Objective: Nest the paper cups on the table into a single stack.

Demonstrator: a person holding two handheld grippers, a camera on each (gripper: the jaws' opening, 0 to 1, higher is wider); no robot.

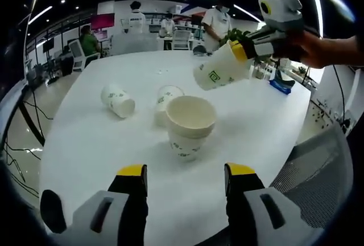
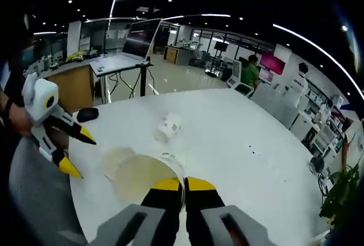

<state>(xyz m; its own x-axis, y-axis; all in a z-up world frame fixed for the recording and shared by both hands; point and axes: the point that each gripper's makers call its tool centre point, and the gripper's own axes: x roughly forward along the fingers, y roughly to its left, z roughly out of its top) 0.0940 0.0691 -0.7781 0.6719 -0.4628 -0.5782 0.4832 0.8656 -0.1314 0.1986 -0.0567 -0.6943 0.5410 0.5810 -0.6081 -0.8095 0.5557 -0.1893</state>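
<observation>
Spreading across both views, the white counter (image 1: 102,160) carries an upright stack of cups (image 1: 189,126), with two cups lying on their sides: one right behind the stack (image 1: 166,99), one further left (image 1: 118,101). The right gripper (image 1: 242,52) pinches a cup (image 1: 222,68) by its rim, held tilted above the stack. The left gripper (image 1: 185,179) waits spread apart. Next, I judge, comes lowering that cup into the stack.

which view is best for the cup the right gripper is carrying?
Left gripper view: the carried cup shows whole, tilted in the air, pinched at its rim by the right gripper. The right gripper view shows just its rim and inside, cropped behind its own jaws.
</observation>
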